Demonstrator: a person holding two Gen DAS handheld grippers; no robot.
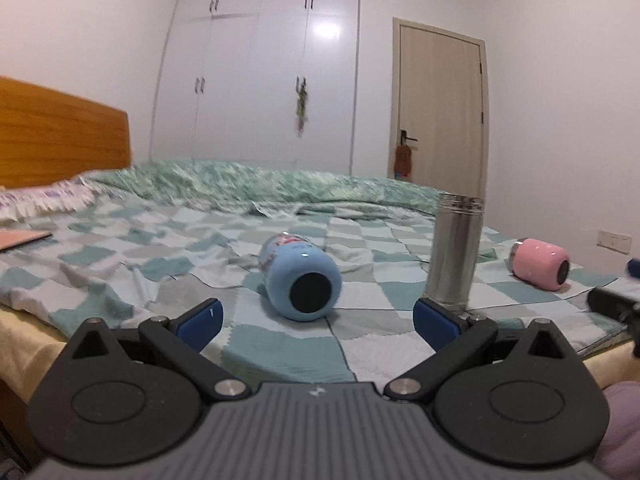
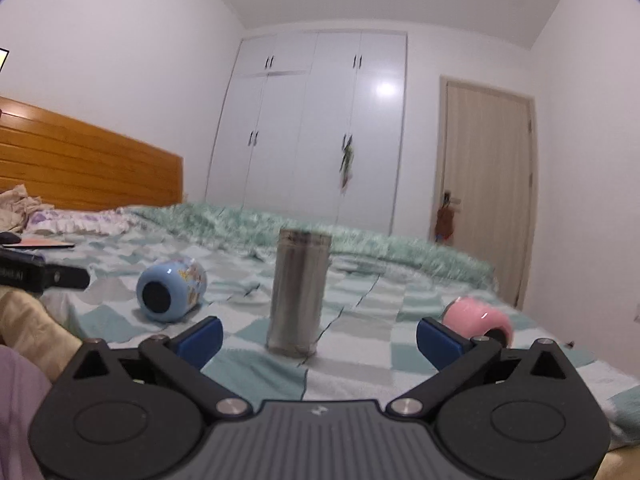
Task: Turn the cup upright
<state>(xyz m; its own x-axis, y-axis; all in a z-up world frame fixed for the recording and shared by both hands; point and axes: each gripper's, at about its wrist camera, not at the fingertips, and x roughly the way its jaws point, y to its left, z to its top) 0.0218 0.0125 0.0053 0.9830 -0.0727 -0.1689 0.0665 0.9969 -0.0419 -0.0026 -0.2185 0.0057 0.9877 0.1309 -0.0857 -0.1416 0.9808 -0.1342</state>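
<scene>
Lying on its side on the checked bedspread (image 1: pixel 280 356), the blue cup (image 1: pixel 302 276) points its dark round base toward the left wrist camera and its mouth away toward the wardrobe (image 1: pixel 260 68); in the right wrist view the same cup (image 2: pixel 170 290) sits to the left of centre. The left gripper (image 1: pixel 318 320) faces the cup directly, jaws spread wide and holding nothing, with the cup a short way ahead of the blue fingertips (image 1: pixel 200 318) and not touching them. The right gripper (image 2: pixel 320 338) is likewise spread and empty, aimed at the steel tumbler (image 2: pixel 298 292), which stands upright just beside the blue cup's right. A pink cup (image 1: pixel 540 264) lies on its side further right, well apart. Hazards, as judged from this layout: the cup is round and rests on soft, wrinkled fabric, so an off-centre closure could roll it away before the fingers seat. A glossy wall gripped near the base could slip during rotation. Swinging the cup up toward the right risks striking the steel tumbler, which is tall and narrow and would likely topple on the yielding bedding. Setting the cup down on a fold could leave it tilted and let it fall again on release. Whether the cup has a handle cannot be told.
</scene>
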